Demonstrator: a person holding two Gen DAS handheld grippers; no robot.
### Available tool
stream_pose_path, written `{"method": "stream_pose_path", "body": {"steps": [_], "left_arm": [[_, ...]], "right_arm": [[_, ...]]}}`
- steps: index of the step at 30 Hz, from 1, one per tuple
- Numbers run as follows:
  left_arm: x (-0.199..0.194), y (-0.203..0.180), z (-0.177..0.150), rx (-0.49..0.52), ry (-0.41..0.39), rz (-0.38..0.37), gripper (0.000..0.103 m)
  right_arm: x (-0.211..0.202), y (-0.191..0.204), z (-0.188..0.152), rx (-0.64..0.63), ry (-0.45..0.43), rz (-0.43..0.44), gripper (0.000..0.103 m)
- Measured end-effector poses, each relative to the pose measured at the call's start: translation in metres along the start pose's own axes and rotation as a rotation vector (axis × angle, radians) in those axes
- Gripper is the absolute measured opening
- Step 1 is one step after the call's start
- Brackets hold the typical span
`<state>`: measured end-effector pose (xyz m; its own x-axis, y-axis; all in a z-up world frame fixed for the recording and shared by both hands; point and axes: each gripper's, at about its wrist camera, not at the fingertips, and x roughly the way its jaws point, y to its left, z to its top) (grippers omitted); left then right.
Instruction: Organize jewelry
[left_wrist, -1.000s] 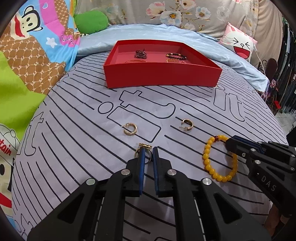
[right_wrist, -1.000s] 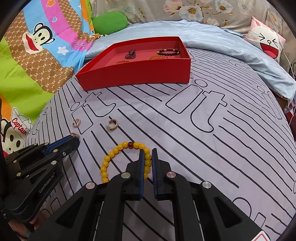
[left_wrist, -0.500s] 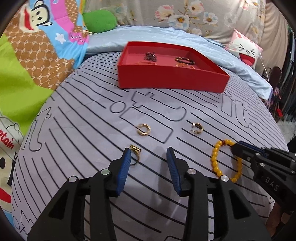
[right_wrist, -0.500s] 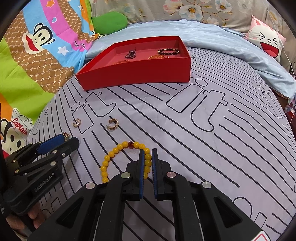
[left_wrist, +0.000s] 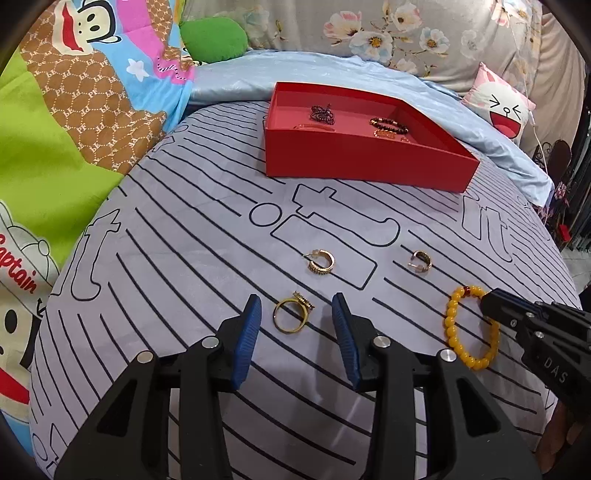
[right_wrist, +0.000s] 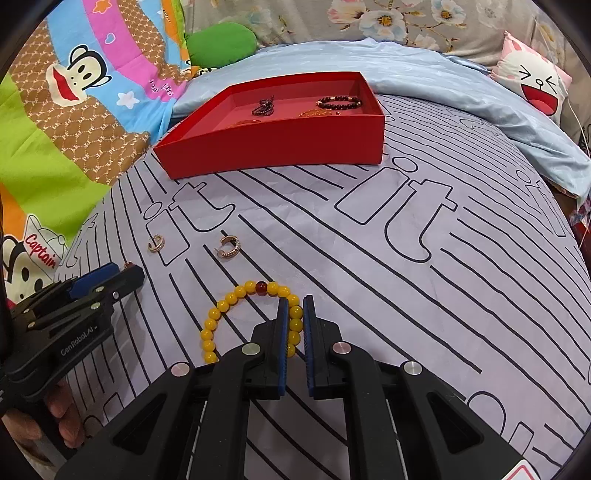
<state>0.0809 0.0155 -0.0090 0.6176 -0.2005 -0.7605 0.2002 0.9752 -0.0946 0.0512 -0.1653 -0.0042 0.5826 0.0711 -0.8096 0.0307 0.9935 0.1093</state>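
A gold ring (left_wrist: 292, 315) lies on the striped grey sheet between the open jaws of my left gripper (left_wrist: 295, 314), untouched. Two gold hoop earrings (left_wrist: 320, 261) (left_wrist: 420, 261) lie beyond it. A yellow bead bracelet (left_wrist: 469, 328) lies at the right; in the right wrist view the bracelet (right_wrist: 243, 317) sits under my right gripper (right_wrist: 294, 308), whose jaws are nearly closed over its right side, apparently not gripping it. A red tray (left_wrist: 369, 162) at the back holds dark bracelets and other jewelry. The tray (right_wrist: 273, 147) also shows in the right wrist view.
A pale blue blanket (left_wrist: 332, 70) lies behind the tray. A colourful cartoon quilt (left_wrist: 74, 129) and green cushion (left_wrist: 214, 40) lie at the left, a pink face pillow (left_wrist: 502, 107) at the right. The bed edge drops off at the right.
My left gripper has opened, released the gold ring onto the sheet and drawn back a little. The right gripper has stayed still over the bracelet.
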Motion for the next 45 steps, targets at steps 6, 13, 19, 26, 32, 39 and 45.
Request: {"method": "stream_pose_path", "body": {"steps": [6, 13, 19, 26, 32, 39, 45], "left_arm": [[0.003, -0.004, 0.002, 0.021, 0.006, -0.015, 0.022], [0.003, -0.008, 0.002, 0.007, 0.004, -0.037, 0.022], [0.003, -0.013, 0.003, 0.007, 0.011, -0.054, 0.022], [-0.001, -0.019, 0.009, 0.017, 0.001, -0.069, 0.022], [-0.005, -0.025, 0.024, 0.034, -0.017, -0.075, 0.022], [-0.01, -0.029, 0.056, 0.049, -0.048, -0.091, 0.022], [-0.01, -0.03, 0.091, 0.075, -0.09, -0.103, 0.022]], "right_arm": [[0.0, 0.002, -0.001, -0.005, 0.002, 0.003, 0.007], [0.0, 0.006, 0.0, -0.012, 0.004, 0.007, 0.007], [-0.002, 0.005, 0.003, -0.013, -0.003, 0.01, 0.007], [-0.011, 0.004, 0.013, -0.018, -0.032, 0.017, 0.007], [-0.026, 0.004, 0.031, -0.029, -0.08, 0.021, 0.007], [-0.036, 0.004, 0.062, -0.049, -0.134, 0.024, 0.007], [-0.039, -0.003, 0.101, -0.049, -0.177, 0.04, 0.007]]}}
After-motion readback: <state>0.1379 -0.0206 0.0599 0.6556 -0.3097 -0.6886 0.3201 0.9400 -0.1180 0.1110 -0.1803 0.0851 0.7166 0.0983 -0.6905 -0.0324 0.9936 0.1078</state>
